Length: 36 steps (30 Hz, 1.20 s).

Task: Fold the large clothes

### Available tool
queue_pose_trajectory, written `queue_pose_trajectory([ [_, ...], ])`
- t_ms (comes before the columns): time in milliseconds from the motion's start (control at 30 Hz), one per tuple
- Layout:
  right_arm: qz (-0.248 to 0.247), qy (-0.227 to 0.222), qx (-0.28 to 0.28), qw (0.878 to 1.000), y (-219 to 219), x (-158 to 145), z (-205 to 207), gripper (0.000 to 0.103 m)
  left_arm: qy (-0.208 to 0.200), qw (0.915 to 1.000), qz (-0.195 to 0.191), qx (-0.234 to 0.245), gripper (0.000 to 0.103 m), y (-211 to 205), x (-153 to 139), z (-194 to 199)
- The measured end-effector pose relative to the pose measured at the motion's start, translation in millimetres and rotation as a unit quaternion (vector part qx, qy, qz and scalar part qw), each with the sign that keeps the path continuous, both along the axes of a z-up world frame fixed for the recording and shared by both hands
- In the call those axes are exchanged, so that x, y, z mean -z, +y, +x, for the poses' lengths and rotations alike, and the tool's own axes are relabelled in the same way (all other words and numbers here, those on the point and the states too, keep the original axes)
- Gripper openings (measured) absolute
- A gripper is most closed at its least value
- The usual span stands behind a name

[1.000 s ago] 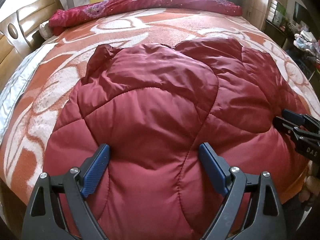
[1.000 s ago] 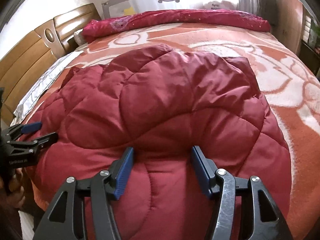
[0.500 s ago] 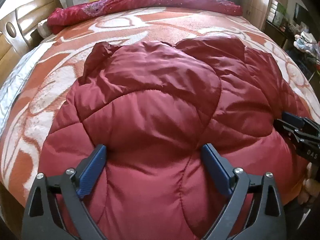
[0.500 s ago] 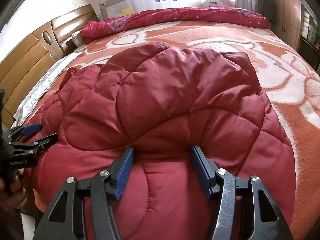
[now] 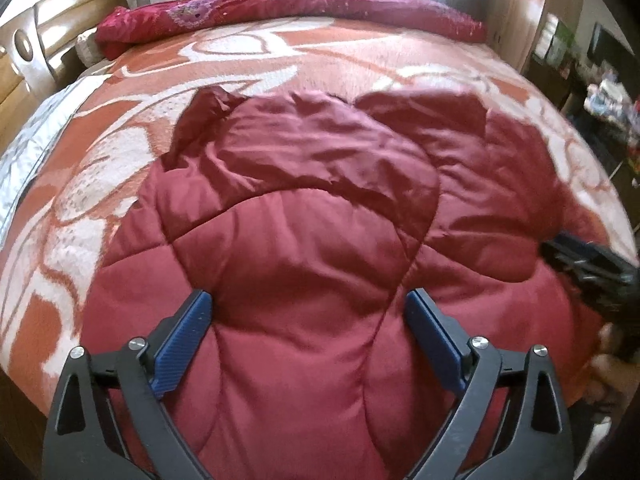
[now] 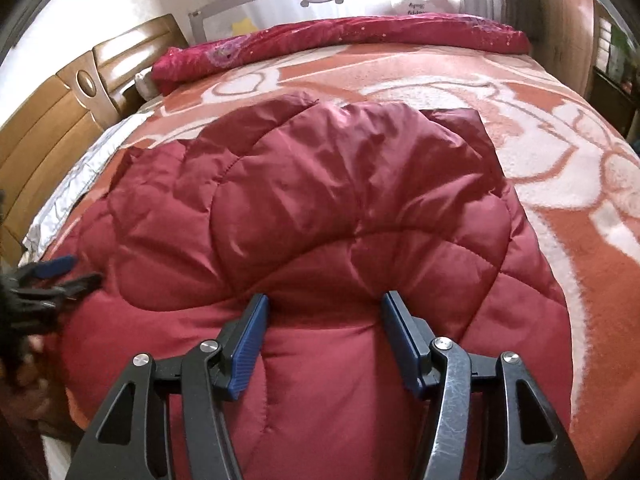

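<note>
A dark red quilted padded garment [image 5: 304, 232] lies spread on the bed and shows in the right wrist view [image 6: 320, 216] too. My left gripper [image 5: 308, 304] is open, its blue pads [image 5: 188, 332] wide apart and pressed on the garment's near part. My right gripper [image 6: 324, 308] is open the same way over the garment's near part. The right gripper shows blurred at the right edge of the left wrist view [image 5: 588, 264]; the left one shows at the left edge of the right wrist view [image 6: 52, 276].
The bed carries an orange and white patterned blanket [image 5: 280, 52]. A rolled red quilt [image 6: 340, 40] lies along the far side. A wooden headboard [image 6: 52, 120] stands at the left. A cluttered shelf [image 5: 600, 92] is at the right.
Both grippers have moved forward and higher over the garment, so more of the bed shows. Both stay open, and the garment's near part bulges up between the pads.
</note>
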State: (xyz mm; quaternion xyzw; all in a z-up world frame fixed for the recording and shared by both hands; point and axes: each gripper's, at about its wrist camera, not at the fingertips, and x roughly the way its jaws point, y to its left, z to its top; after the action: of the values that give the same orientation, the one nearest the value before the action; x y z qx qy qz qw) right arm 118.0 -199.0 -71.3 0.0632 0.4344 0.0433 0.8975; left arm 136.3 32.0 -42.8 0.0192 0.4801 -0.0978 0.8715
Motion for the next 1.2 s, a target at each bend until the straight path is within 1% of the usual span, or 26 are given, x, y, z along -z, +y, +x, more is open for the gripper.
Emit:
queue_pose_trajectory([
  [67,0.007,0.001,0.002,1.0,-1.6,-0.2,0.4,0.059,-0.006,0.9999,-0.008,-0.008,0.096,8.1,-6.0,-3.0],
  [167,0.02,0.0,0.007,1.0,-3.1,-12.7,-4.9,0.058,-0.001,0.9998,0.001,-0.019,0.096,15.8,-2.8,1.4],
  [200,0.025,-0.011,0.009,1.0,-3.5,-22.9,-10.7,0.059,0.004,0.9998,0.001,-0.022,0.096,18.1,0.9,4.6],
  [233,0.025,-0.023,0.01,0.999,-4.2,-30.7,-15.6,0.061,0.006,0.9997,-0.001,-0.022,0.096,18.2,2.6,5.3],
  [267,0.019,-0.034,0.012,0.999,-6.3,-36.7,-19.2,0.061,0.007,0.9997,0.0,-0.023,0.096,17.8,4.6,6.9],
  [300,0.003,-0.042,0.017,0.999,-6.9,-42.1,-22.6,0.061,0.006,0.9997,0.006,-0.022,0.096,15.5,6.2,8.4],
  [367,-0.012,-0.032,0.02,0.999,-10.5,-37.8,-18.6,0.061,0.004,0.9997,0.017,-0.02,0.096,9.8,8.9,9.5],
  [400,-0.014,-0.009,0.025,1.0,-16.6,-24.4,-11.3,0.061,0.004,0.9996,0.019,-0.018,0.097,8.2,11.0,10.6],
  [433,-0.006,0.002,0.023,1.0,-20.1,-14.4,-7.0,0.061,0.004,0.9997,0.018,-0.017,0.097,8.5,12.6,10.6],
  [467,0.0,0.002,0.022,1.0,-22.9,-6.5,-4.4,0.061,0.006,0.9998,0.014,-0.015,0.097,9.1,14.6,12.6],
  [533,-0.003,-0.006,0.022,1.0,-24.0,1.4,-2.1,0.061,0.01,0.9998,0.01,-0.013,0.098,11.0,16.4,14.7],
  [667,-0.009,-0.004,0.025,1.0,-22.2,0.6,-0.1,0.061,0.011,0.9998,0.013,-0.011,0.098,10.8,18.7,16.9],
  [767,0.005,-0.011,0.03,0.999,-24.3,-6.3,-4.6,0.061,0.011,0.9998,0.015,-0.012,0.099,10.5,19.5,15.7],
  [833,0.011,-0.025,0.036,0.999,-26.5,-18.4,-17.8,0.06,0.01,0.9998,0.014,-0.011,0.099,10.3,20.1,15.4],
  [900,-0.003,-0.033,0.04,0.999,-24.0,-20.9,-27.8,0.06,0.009,0.9998,0.015,-0.012,0.099,10.5,20.5,15.6],
  [967,-0.013,-0.02,0.04,0.999,-25.5,-11.9,-27.2,0.06,0.007,0.9998,0.017,-0.011,0.099,10.8,20.8,14.8],
  [1067,0.01,-0.019,0.043,0.999,-35.1,5.3,-23.4,0.061,0.001,0.9997,0.021,-0.012,0.099,9.0,22.1,13.1],
  [1100,0.014,-0.02,0.046,0.999,-36.0,7.5,-22.4,0.061,-0.001,0.9997,0.022,-0.012,0.1,8.6,22.7,12.9],
  [1200,0.003,-0.021,0.047,0.999,-32.6,5.4,-21.3,0.062,-0.002,0.9996,0.023,-0.014,0.099,8.6,21.1,12.3],
])
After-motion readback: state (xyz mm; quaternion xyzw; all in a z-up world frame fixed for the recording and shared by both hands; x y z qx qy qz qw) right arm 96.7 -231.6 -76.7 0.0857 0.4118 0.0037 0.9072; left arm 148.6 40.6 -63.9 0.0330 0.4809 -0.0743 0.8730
